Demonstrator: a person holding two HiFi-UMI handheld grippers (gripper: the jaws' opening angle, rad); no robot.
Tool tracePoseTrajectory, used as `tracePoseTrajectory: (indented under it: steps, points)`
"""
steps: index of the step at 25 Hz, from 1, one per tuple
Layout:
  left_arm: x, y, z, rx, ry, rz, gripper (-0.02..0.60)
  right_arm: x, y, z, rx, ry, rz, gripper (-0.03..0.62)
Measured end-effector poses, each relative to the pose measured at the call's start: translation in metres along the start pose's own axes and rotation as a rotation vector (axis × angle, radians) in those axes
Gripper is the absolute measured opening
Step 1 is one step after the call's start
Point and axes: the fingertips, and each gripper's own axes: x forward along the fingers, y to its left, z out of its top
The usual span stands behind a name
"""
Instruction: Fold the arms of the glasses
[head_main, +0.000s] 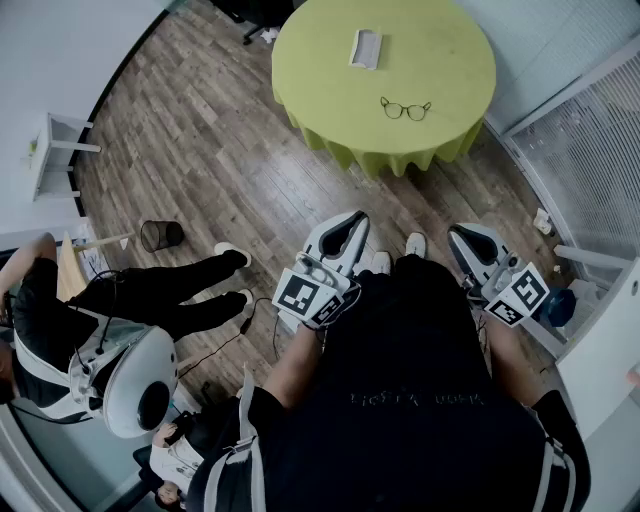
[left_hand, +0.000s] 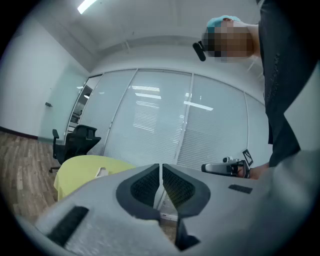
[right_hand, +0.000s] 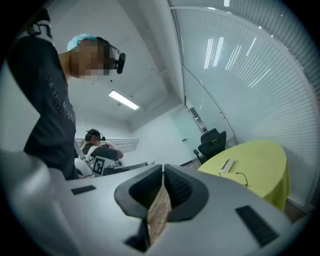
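Note:
The glasses (head_main: 405, 108) lie with arms unfolded on the round yellow-green table (head_main: 440, 60), near its front edge; the right gripper view shows the glasses (right_hand: 242, 176) small and far off. A pale glasses case (head_main: 366, 48) rests farther back on the table. Both grippers hang close to my body above the wood floor, well short of the table. My left gripper (head_main: 352, 218) has its jaws pressed together with nothing between them, as the left gripper view (left_hand: 160, 167) shows. My right gripper (head_main: 461, 233) is likewise shut and empty (right_hand: 163, 172).
A black wire bin (head_main: 160, 235) stands on the floor to the left, beside a seated person's legs (head_main: 190, 285). A black office chair (left_hand: 75, 142) sits behind the table. Glass walls with blinds (head_main: 590, 150) close off the right side. A white side table (head_main: 55, 150) is far left.

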Motion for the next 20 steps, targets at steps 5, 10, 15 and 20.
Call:
tracePoseTrajectory:
  steps: [5,10,15,20]
  points:
    - [0.025,-0.015,0.006,0.055,0.014,0.014,0.034,-0.009,-0.009,0.012,-0.08,0.035,0.06,0.034]
    - [0.042,-0.027,0.003,0.058,0.01,0.025,0.034,-0.025,-0.03,0.013,-0.12,0.046,0.061,0.034]
    - [0.045,-0.029,0.003,0.04,0.018,0.054,0.034,-0.027,-0.04,0.013,-0.108,0.054,0.073,0.034]
    - [0.05,-0.018,0.009,0.033,0.007,0.08,0.034,-0.013,-0.047,0.017,-0.104,0.056,0.116,0.034]
